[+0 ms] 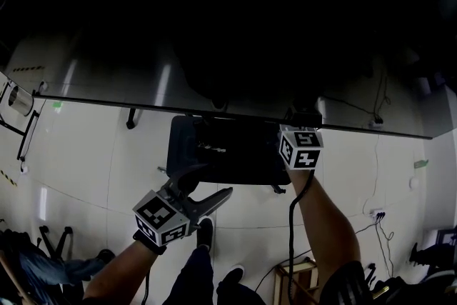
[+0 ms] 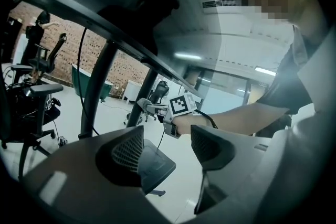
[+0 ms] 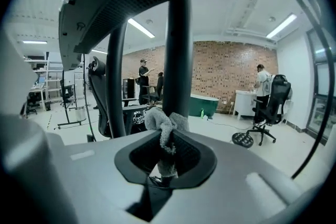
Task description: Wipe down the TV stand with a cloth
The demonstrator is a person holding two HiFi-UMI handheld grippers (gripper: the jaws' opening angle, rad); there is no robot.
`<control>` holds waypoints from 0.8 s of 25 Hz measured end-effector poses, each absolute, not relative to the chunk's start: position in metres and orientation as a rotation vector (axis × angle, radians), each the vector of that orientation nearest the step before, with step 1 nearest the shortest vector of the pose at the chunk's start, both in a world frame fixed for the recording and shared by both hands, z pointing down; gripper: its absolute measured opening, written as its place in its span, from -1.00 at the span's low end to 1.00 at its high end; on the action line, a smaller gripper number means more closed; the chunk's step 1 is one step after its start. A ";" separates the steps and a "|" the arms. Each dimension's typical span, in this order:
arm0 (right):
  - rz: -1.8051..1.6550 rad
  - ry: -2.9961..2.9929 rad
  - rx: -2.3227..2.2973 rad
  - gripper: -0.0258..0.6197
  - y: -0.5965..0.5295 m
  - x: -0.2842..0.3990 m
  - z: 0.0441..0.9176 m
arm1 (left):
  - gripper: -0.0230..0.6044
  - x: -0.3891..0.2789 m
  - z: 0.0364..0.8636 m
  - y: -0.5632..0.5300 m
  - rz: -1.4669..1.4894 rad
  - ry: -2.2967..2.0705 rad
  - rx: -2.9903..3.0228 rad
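The TV stand shows in the head view as a black base plate (image 1: 228, 150) under a dark top. My right gripper, with its marker cube (image 1: 300, 148), reaches in at the plate's right end, its jaws hidden there. In the right gripper view the right gripper (image 3: 165, 152) is shut on a bunched grey cloth (image 3: 165, 124), held just in front of the stand's black upright pole (image 3: 177, 60); I cannot tell whether they touch. My left gripper (image 1: 214, 182) hangs lower left. The left gripper (image 2: 165, 147) is open and empty, looking at the right gripper's cube (image 2: 181, 106).
Two slanted stand legs (image 2: 100, 86) rise beside the base (image 2: 152, 165). A wooden crate (image 1: 296, 275) and floor cables (image 1: 375, 214) lie at the lower right, my shoes (image 1: 207, 228) below the plate. Office chairs (image 3: 270, 107), a green tub (image 3: 205, 105) and people stand far off.
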State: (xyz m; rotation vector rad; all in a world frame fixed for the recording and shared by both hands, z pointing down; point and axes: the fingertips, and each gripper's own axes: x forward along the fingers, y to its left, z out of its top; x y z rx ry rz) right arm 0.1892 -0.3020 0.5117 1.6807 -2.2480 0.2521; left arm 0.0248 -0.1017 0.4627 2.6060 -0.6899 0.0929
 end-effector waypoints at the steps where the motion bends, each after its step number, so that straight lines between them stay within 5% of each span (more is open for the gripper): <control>1: 0.258 -2.242 1.691 -0.79 -0.306 0.191 0.514 | 0.05 0.024 0.464 -0.102 0.095 -0.693 2.603; 20: 0.458 -2.061 1.572 -0.79 -0.312 0.188 0.647 | 0.05 0.005 0.496 -0.114 0.134 -0.732 2.547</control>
